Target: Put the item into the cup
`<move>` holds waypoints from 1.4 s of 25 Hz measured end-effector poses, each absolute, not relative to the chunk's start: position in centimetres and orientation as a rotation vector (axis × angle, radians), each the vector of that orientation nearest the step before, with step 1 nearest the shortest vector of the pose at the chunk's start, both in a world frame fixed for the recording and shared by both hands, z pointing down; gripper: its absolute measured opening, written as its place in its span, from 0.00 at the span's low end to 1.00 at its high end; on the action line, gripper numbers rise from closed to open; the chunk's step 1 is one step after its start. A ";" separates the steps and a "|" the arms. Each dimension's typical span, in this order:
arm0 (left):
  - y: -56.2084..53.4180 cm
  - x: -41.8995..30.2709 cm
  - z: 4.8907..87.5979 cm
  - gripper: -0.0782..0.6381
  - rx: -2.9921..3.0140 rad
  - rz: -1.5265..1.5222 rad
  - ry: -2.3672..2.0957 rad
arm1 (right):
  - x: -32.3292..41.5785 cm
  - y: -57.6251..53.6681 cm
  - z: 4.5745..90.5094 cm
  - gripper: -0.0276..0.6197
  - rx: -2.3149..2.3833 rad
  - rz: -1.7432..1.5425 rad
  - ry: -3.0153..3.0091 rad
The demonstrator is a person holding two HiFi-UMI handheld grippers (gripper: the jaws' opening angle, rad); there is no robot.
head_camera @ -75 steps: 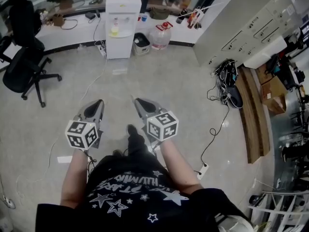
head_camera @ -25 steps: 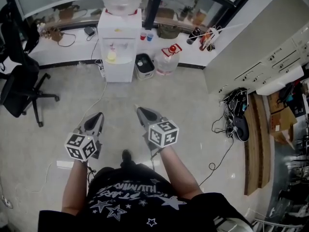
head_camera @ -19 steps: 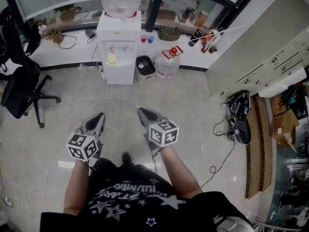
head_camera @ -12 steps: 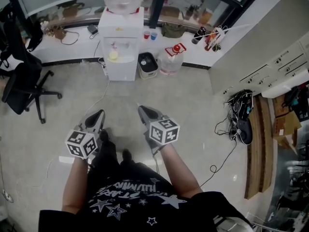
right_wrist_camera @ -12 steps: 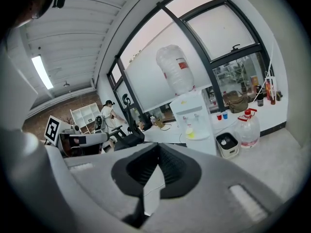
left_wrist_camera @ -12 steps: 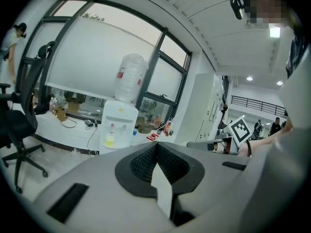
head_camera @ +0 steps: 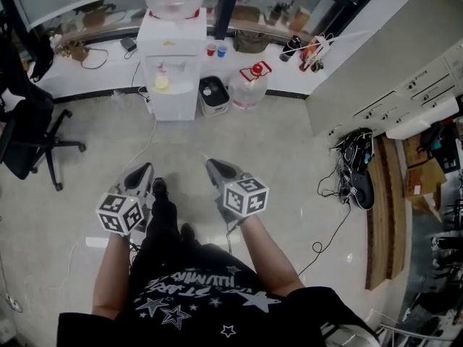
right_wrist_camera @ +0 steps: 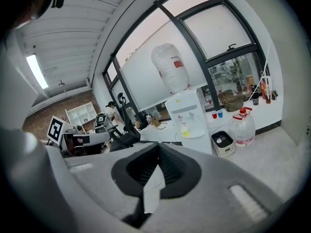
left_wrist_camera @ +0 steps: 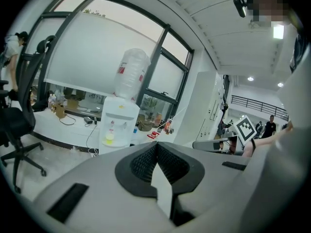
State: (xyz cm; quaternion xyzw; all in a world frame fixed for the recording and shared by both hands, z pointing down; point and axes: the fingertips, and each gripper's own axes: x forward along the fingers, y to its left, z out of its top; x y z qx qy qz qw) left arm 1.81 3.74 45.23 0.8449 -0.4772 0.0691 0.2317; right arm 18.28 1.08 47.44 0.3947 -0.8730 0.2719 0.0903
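Head view: the left gripper [head_camera: 142, 170] and right gripper [head_camera: 212, 166] hang side by side above the floor [head_camera: 253, 136]. In both gripper views the fingers are pressed together, nothing between them. A red cup [head_camera: 210, 50] and a blue cup [head_camera: 222, 50] stand on the far desk [head_camera: 94, 67], just right of the water dispenser [head_camera: 171, 63].

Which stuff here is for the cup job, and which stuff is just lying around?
For the job:
left gripper and right gripper, both shut and empty
red cup and blue cup on the counter; either might be the cup
no item shows yet

Just lying about:
water dispenser
office chair
water jug
cables
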 end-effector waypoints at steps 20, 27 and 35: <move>-7.9 -3.8 48.5 0.12 2.247 0.205 -1.324 | 13.5 -9.5 50.0 0.04 1.178 0.821 -2.514; -13.8 -6.4 49.9 0.12 2.226 0.208 -1.302 | 10.6 -15.2 51.5 0.04 1.158 0.841 -2.474; -20.2 -9.6 51.0 0.12 2.196 0.223 -1.271 | 6.3 -22.0 51.7 0.04 1.136 0.829 -2.447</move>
